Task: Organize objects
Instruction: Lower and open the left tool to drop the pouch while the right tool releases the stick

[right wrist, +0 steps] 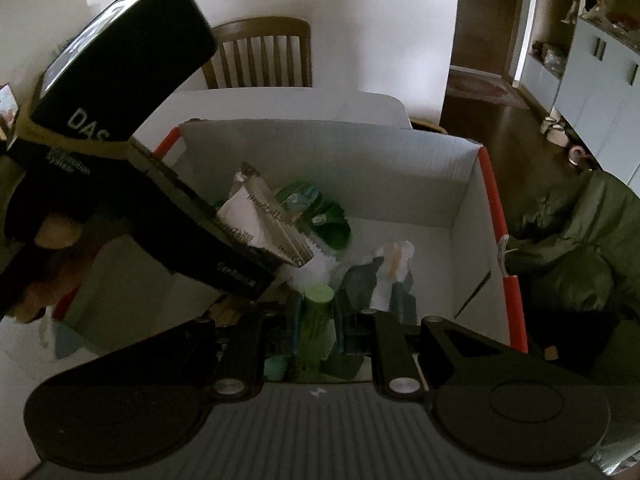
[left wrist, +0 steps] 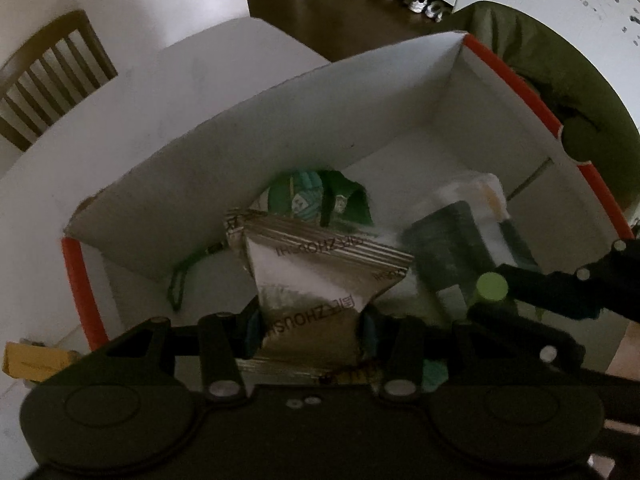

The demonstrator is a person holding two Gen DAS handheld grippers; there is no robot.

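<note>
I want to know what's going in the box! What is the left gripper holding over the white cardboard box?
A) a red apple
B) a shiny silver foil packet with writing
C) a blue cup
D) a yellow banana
B: the left gripper has its fingers pinching a shiny silver foil packet with writing above the white cardboard box with orange-red edges.

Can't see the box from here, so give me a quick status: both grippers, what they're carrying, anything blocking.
Left gripper shut on silver packet, over white box. Right gripper shut on green tube, same box. Green pouch and dark packet lie below.
</note>
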